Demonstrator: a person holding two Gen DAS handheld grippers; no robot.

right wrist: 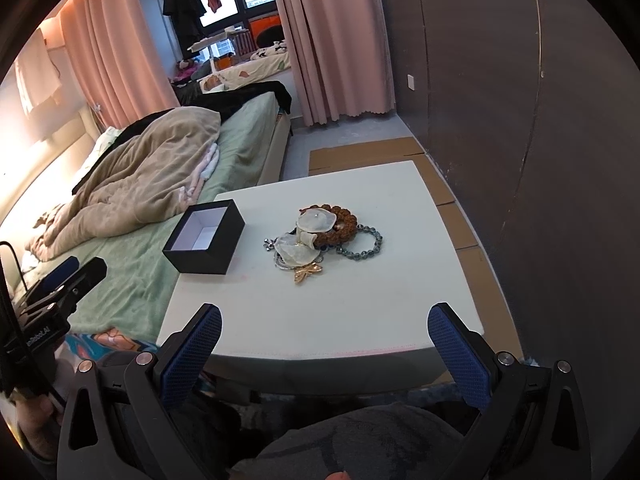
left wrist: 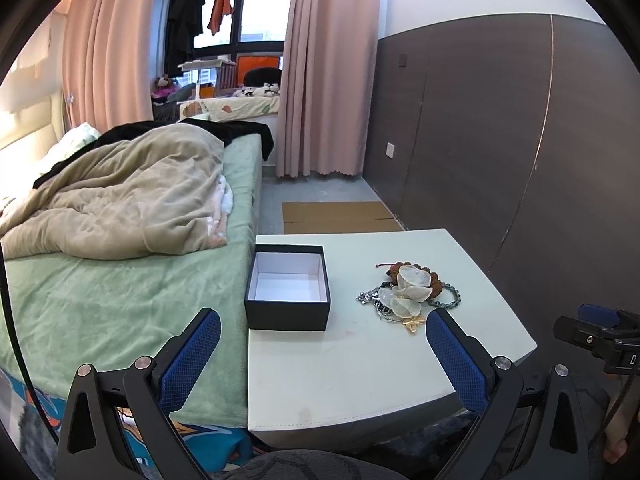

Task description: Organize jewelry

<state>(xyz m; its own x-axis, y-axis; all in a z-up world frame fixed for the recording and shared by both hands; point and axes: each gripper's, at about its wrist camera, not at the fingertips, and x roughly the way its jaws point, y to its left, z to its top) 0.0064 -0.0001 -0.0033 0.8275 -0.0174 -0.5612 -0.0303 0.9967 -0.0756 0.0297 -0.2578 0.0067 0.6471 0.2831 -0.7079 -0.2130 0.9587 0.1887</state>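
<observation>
While nothing is picked up yet, the left gripper (left wrist: 323, 344) and the right gripper (right wrist: 325, 340) are both hanging over the near edge of the white counter (right wrist: 320, 312), each with its jaws wide apart and holding nothing. The jewelry pile (right wrist: 320, 240) is sitting in a tangled heap in the middle of the counter. The black box (right wrist: 204, 238) is standing open and empty just to the left of the heap, near the bed (left wrist: 120, 280). I am thinking the best start is going for one loose piece at the edge, like the gold flower (right wrist: 307, 271), and lifting slowly so the others are not dragging along.
</observation>
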